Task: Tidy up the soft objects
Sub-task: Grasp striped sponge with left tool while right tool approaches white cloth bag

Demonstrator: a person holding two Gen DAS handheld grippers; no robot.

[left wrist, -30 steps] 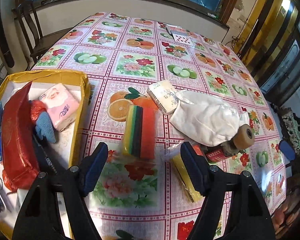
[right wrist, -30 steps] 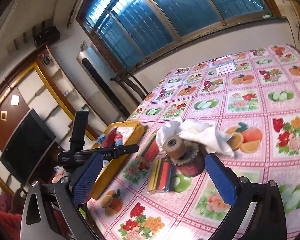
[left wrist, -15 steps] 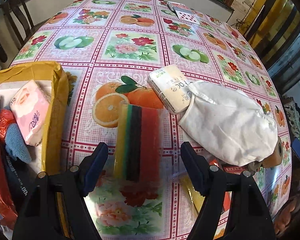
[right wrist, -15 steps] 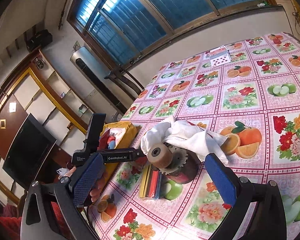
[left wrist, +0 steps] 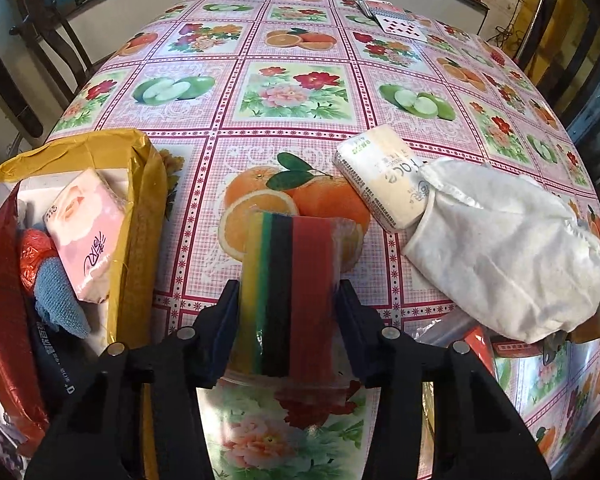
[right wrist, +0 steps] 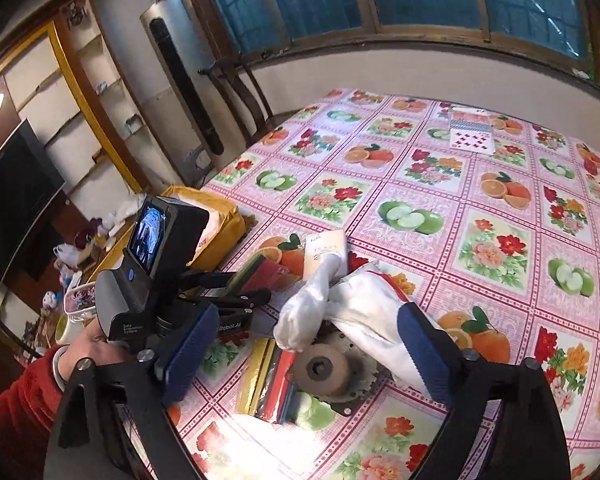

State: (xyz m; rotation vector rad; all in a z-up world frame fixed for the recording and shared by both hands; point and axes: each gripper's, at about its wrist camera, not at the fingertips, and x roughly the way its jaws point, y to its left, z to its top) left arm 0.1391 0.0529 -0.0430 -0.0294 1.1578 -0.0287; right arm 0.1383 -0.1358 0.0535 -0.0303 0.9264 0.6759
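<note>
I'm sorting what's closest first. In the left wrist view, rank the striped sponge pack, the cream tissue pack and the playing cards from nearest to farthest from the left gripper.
1. Sponge pack: between the left gripper's fingers.
2. Tissue pack: ahead, to the right.
3. Cards: table's far end, right.

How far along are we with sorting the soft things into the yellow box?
Done: the pink tissue pack, blue knitted cloth and red plastic bag lie in the yellow cardboard box. In hand: the left gripper is closed on the striped sponge pack, which sits on the table. Left: the cream tissue pack and white cloth. The right gripper hangs open above the white cloth.
</note>
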